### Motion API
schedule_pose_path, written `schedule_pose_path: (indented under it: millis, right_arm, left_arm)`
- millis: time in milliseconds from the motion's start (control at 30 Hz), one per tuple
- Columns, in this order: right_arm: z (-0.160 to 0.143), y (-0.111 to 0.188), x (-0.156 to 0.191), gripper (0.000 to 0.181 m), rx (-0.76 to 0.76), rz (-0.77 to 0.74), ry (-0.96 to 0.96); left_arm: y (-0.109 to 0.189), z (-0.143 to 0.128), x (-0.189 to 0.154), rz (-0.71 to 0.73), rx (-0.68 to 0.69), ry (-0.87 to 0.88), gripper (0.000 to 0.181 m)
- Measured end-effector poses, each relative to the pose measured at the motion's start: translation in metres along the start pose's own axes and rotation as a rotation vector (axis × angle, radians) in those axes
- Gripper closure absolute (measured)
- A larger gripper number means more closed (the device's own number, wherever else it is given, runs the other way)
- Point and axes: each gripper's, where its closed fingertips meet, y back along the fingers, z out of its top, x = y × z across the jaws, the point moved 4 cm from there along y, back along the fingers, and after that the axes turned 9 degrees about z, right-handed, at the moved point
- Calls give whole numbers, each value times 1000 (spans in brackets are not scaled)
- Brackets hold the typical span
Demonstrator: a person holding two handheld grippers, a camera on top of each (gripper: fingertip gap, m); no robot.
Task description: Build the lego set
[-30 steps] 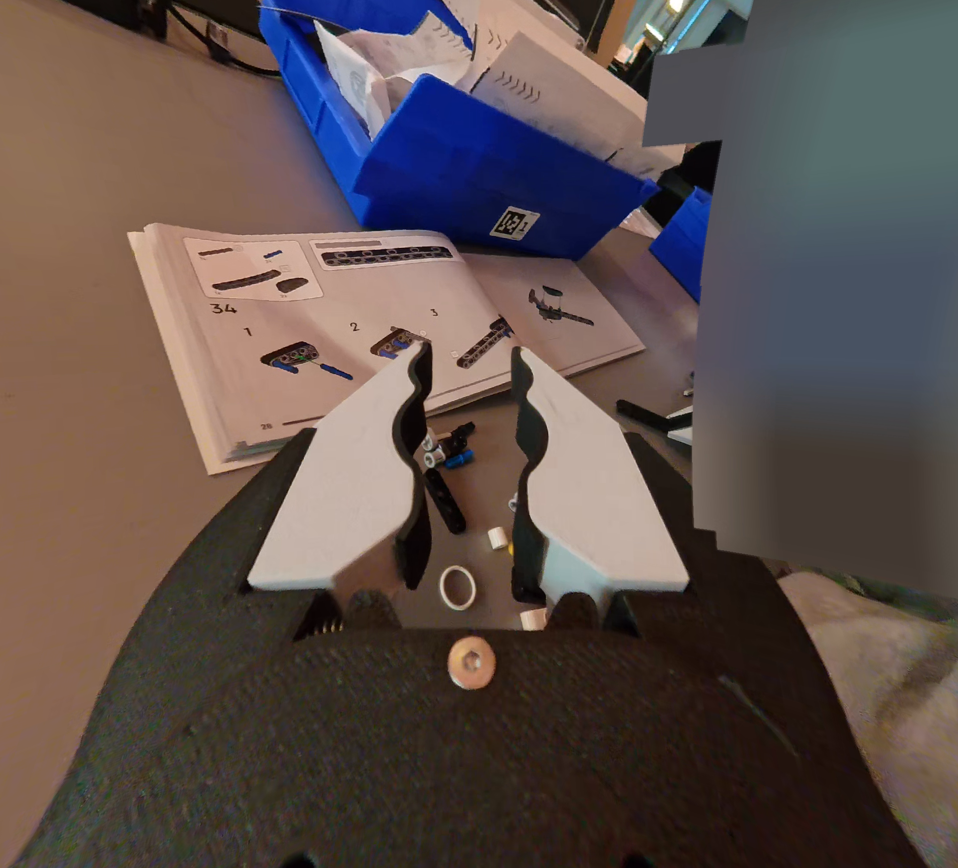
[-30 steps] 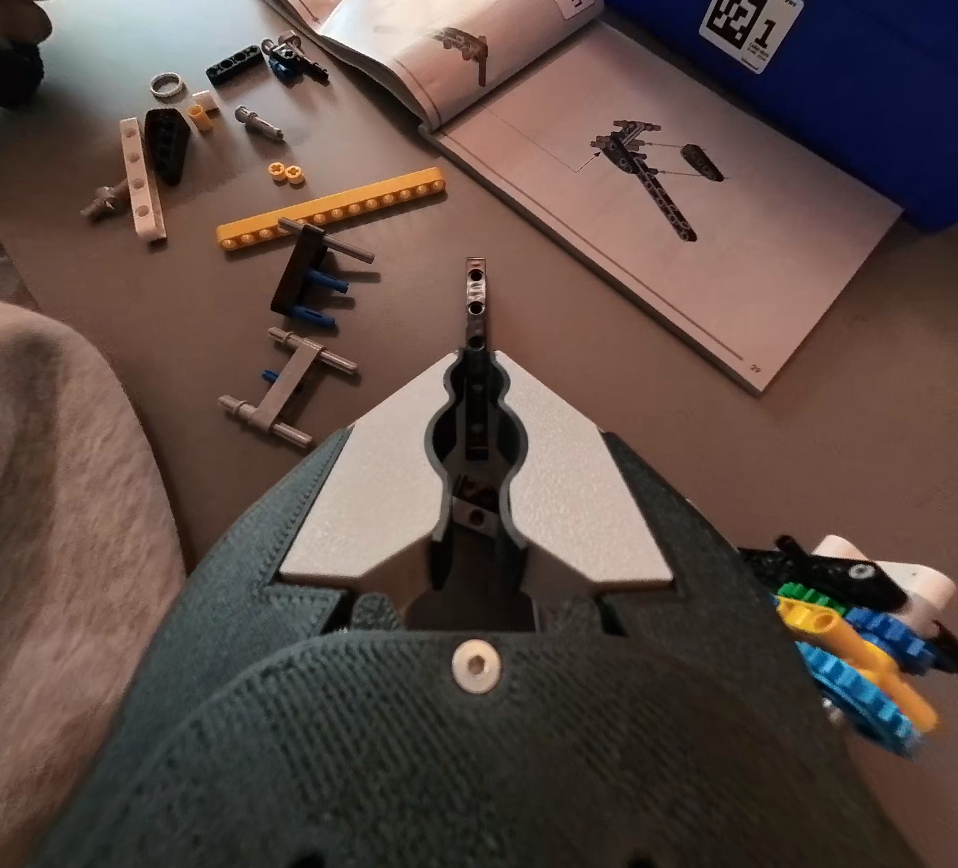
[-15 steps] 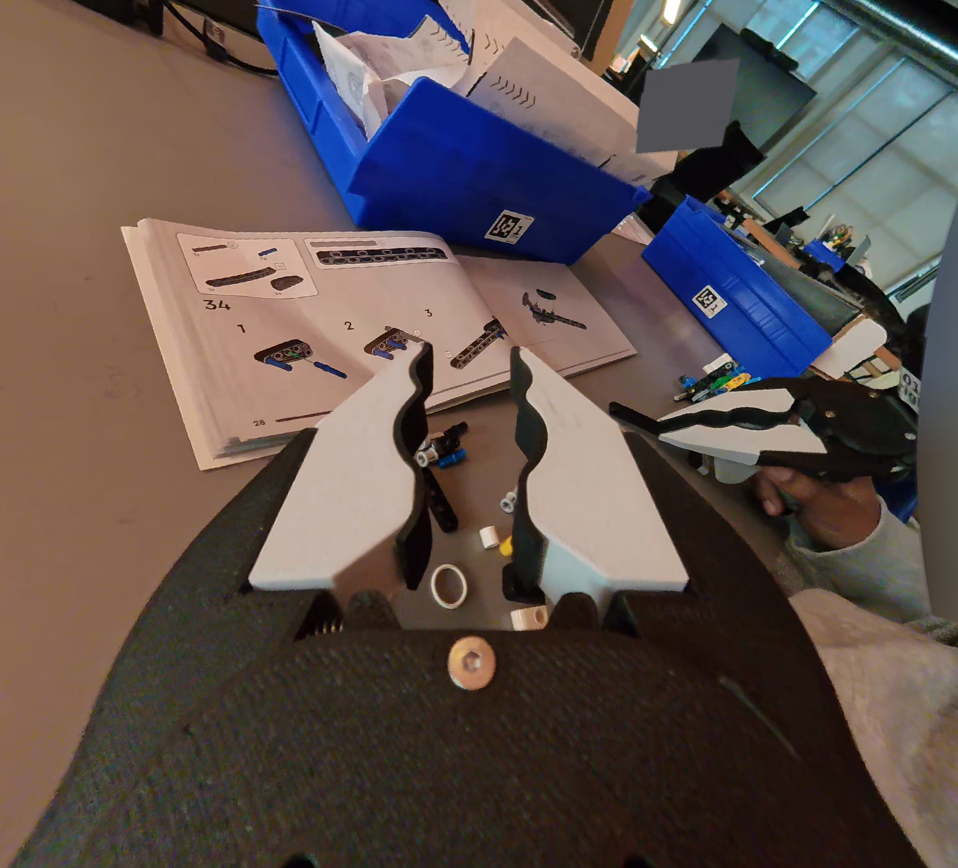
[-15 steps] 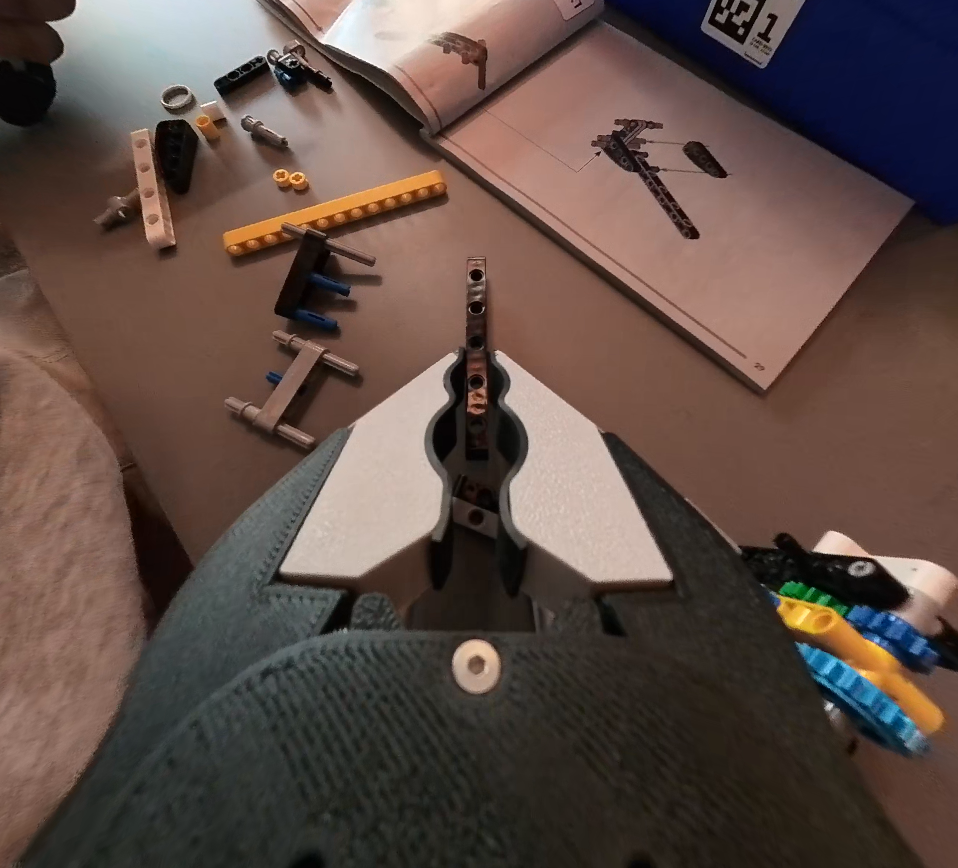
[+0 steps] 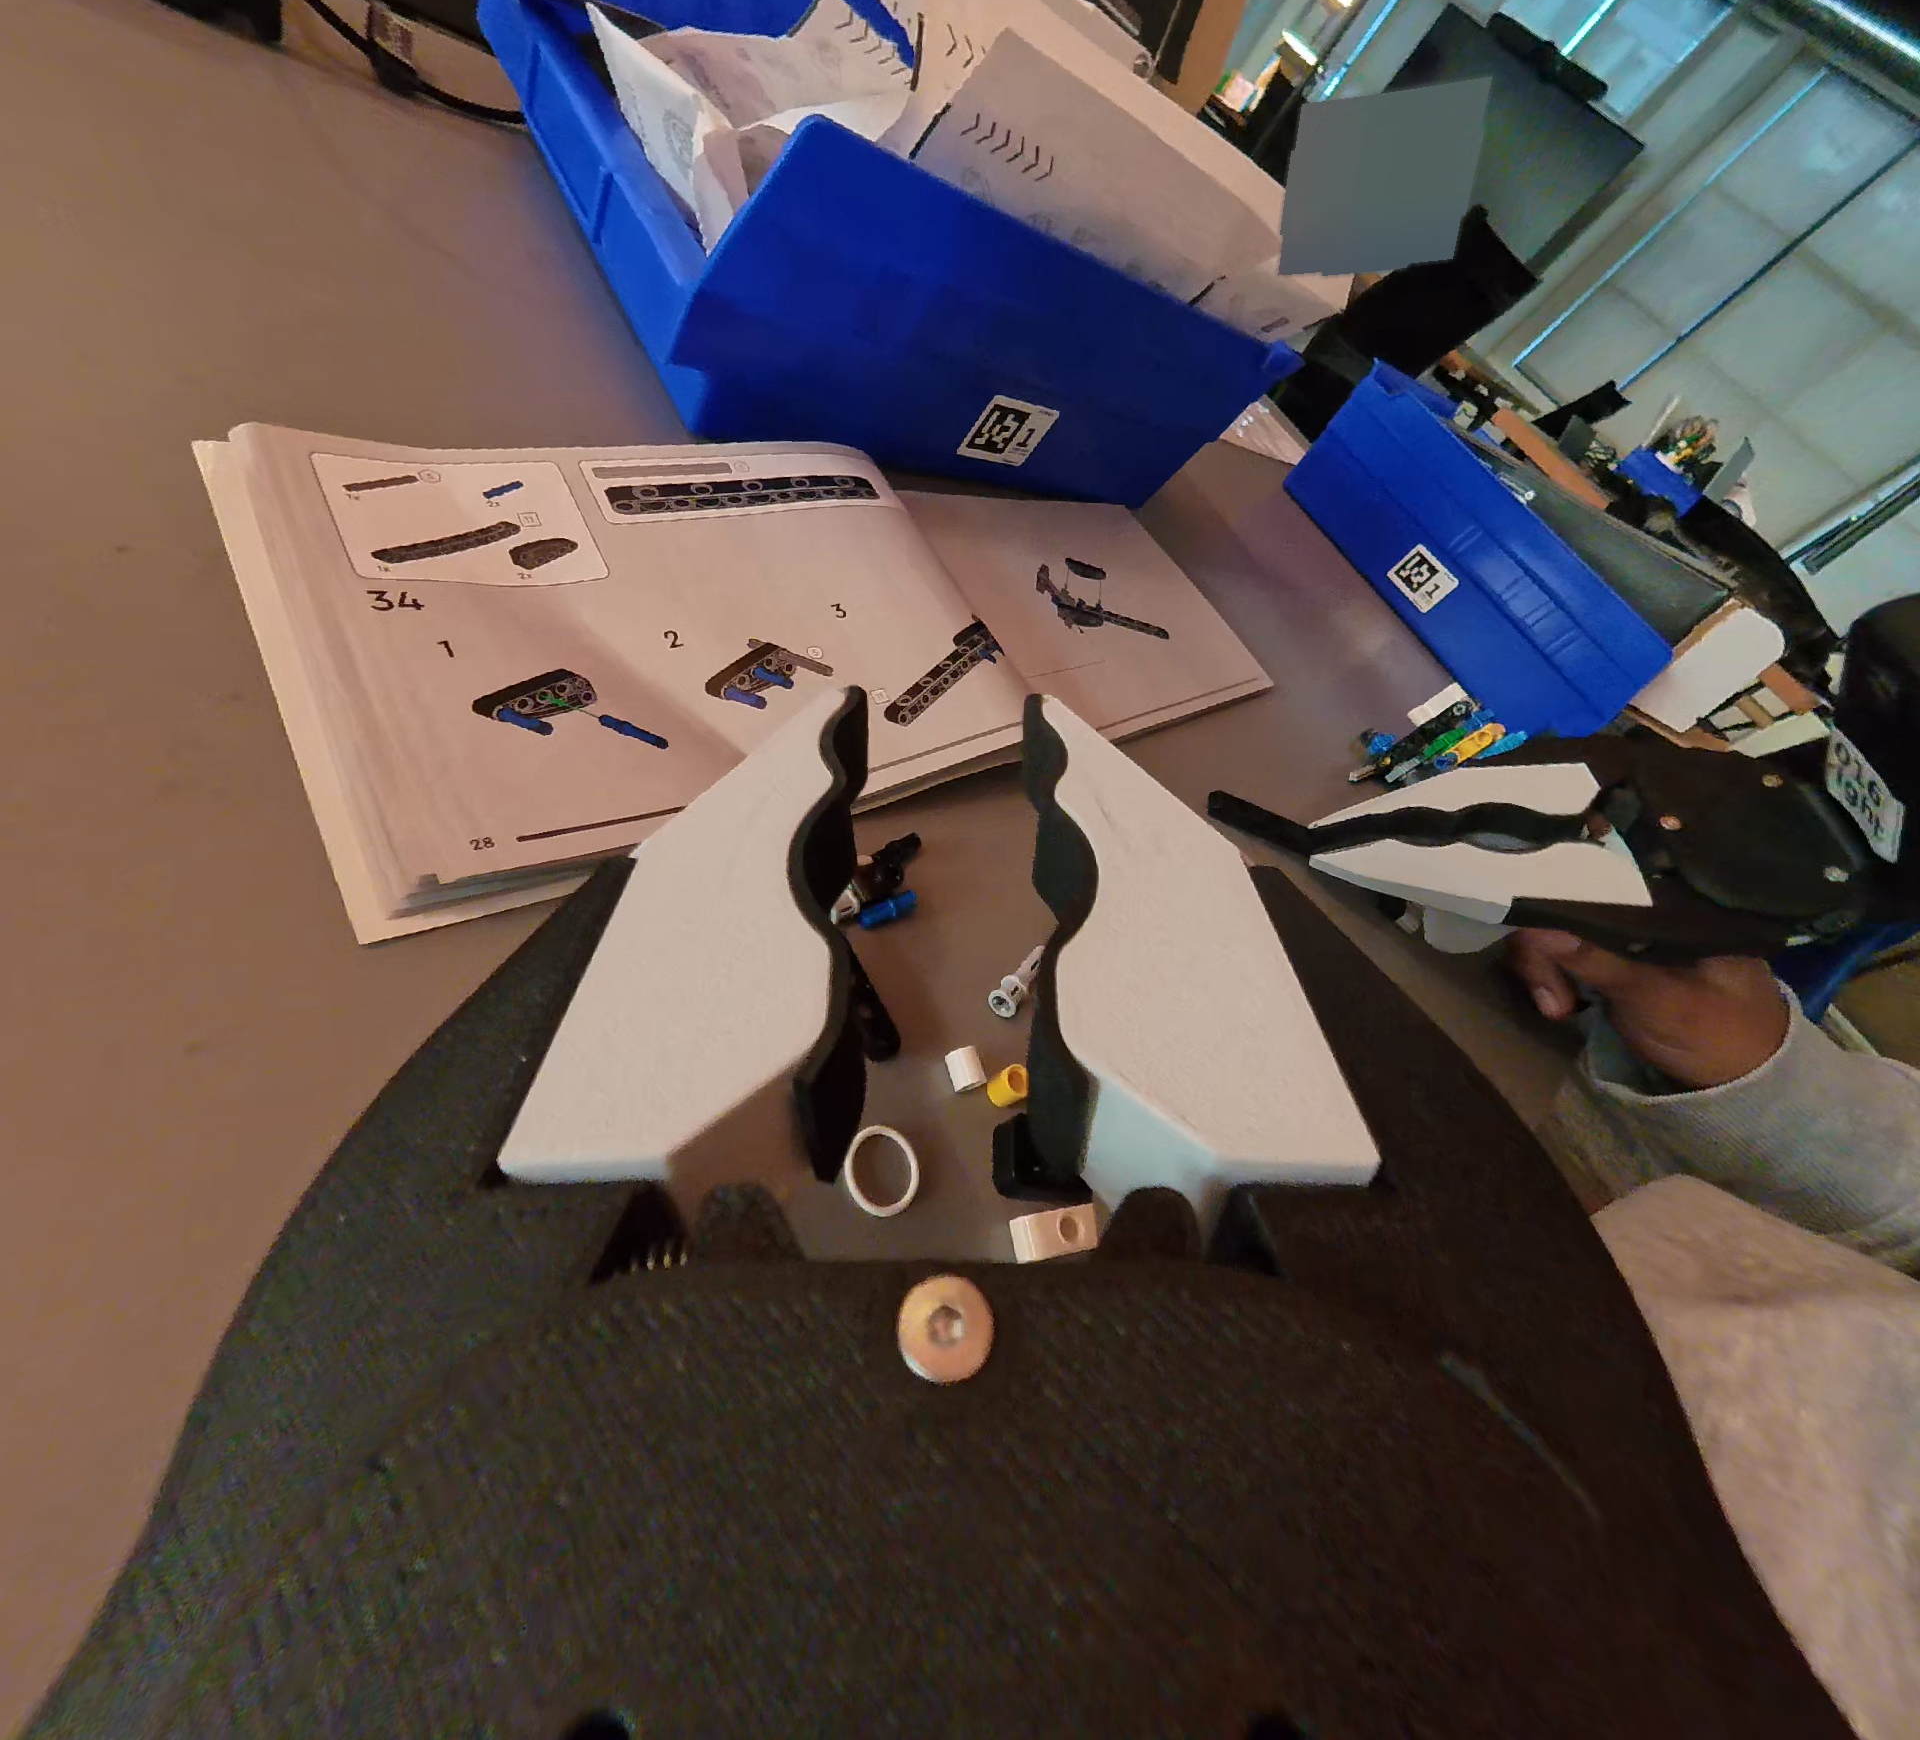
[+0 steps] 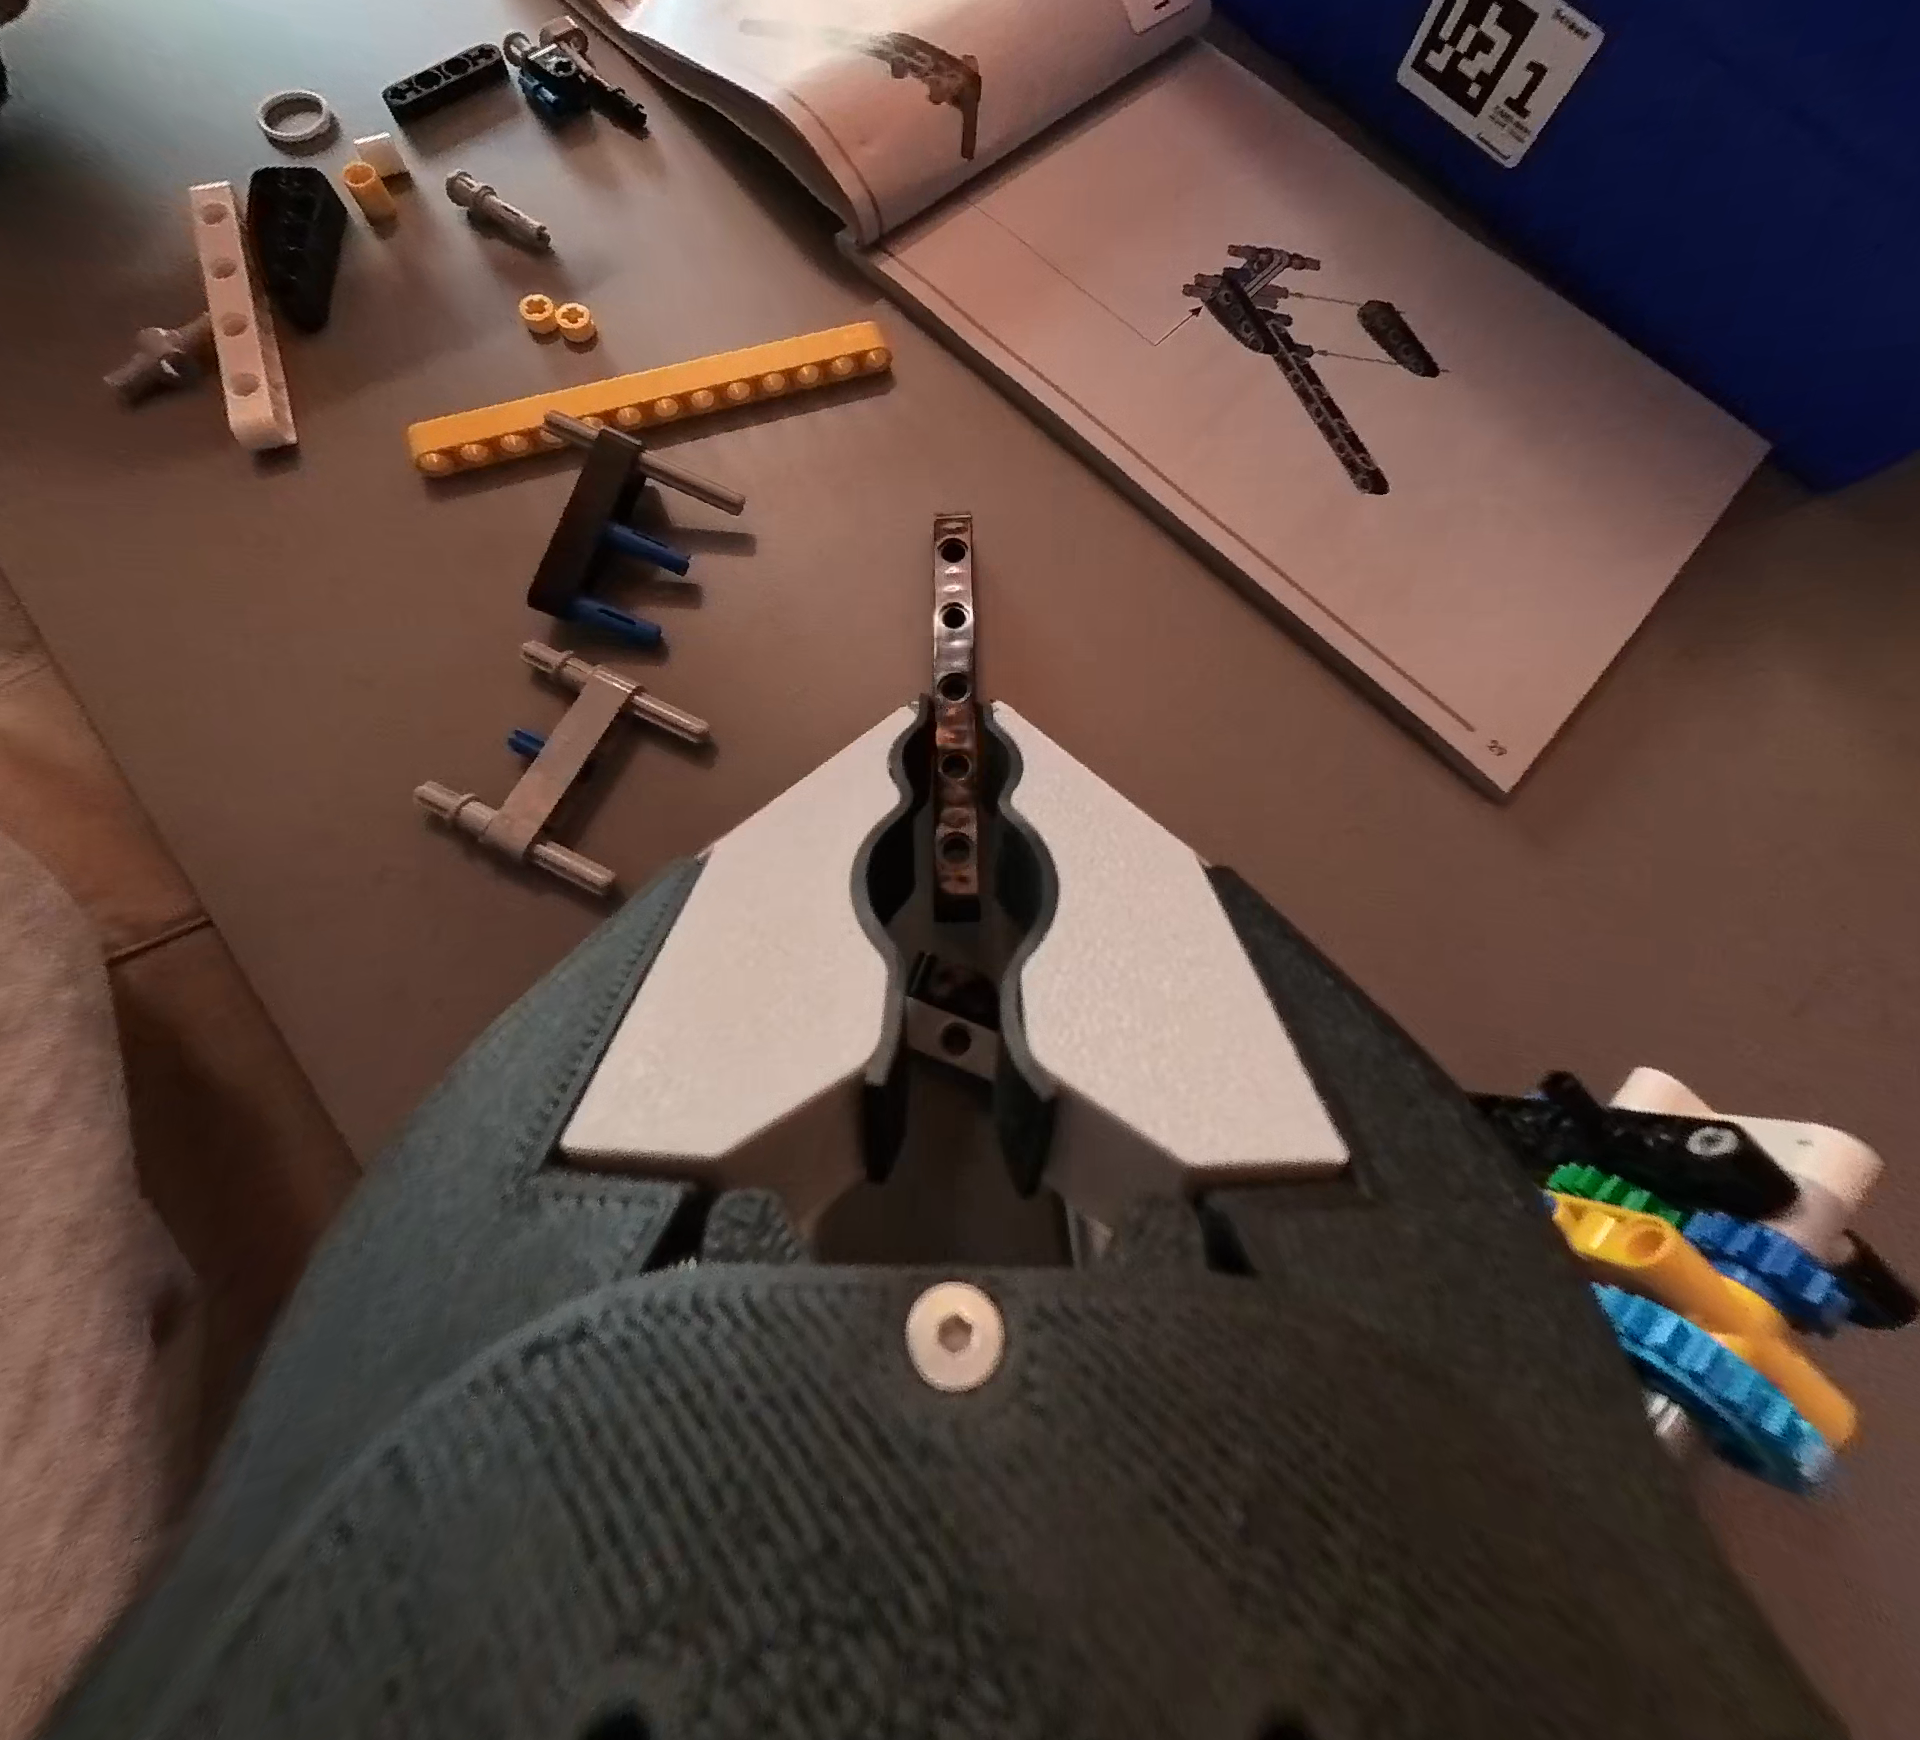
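Note:
My right gripper (image 6: 956,714) is shut on a long black holed beam (image 6: 954,641) that sticks out forward above the table; it also shows in the left wrist view (image 5: 1320,843). My left gripper (image 5: 943,724) is open and empty, low over small loose parts: a white ring (image 5: 881,1169), a white bush (image 5: 964,1069), a yellow bush (image 5: 1006,1083), a grey pin (image 5: 1013,982). On the table left of the right gripper lie a black piece with blue pins (image 6: 592,537), a grey piece with axles (image 6: 561,755) and a long yellow beam (image 6: 649,410).
An open instruction booklet (image 5: 582,641) lies ahead, also in the right wrist view (image 6: 1299,360). Blue bins (image 5: 935,319) (image 5: 1475,568) stand behind it. A colourful gear assembly (image 6: 1704,1275) lies at my right. A white beam (image 6: 239,319) and a black wedge (image 6: 296,246) lie far left. Some 20 cm of space lies between my two pairs of fingers. My left gripper is the nearer one to the white bush (image 5: 964,1069): about 8 cm, against 20 cm. It is also in sight in the right wrist view (image 6: 376,147).
The right gripper with its beam has drawn closer to the left gripper in the left wrist view. The beam sticks out a little farther. The left gripper has hardly moved.

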Motion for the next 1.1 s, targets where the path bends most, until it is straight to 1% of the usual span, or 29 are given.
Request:
schedule_pose_path:
  millis: [233,567,800,867,900,967,1033,1100]
  right_arm:
    - [0,-2,1,175,20,-35,43]
    - [1,-2,0,175,1,10,-4]
    - [2,-3,-1,175,5,1,2]
    - [2,-3,-1,175,5,0,3]
    - [2,-3,-1,175,5,0,2]
    - [2,-3,-1,175,4,-1,-1]
    - [3,-4,-2,175,4,-2,-4]
    - [3,-4,-2,175,4,-4,-2]
  left_arm:
    - [-1,-1,-1,-11,7,8,154]
    - [-1,-2,-1,-17,11,20,154]
    - [-1,-2,-1,-19,15,21,154]
    - [-2,-3,-3,-14,20,-5,153]
    - [-2,-4,-7,-26,25,-33,153]
    - [-3,-11,-27,-120,60,-104,149]
    - [-5,-27,-59,-258,142,-172,144]
    - [-5,-45,-88,-318,209,-277,139]
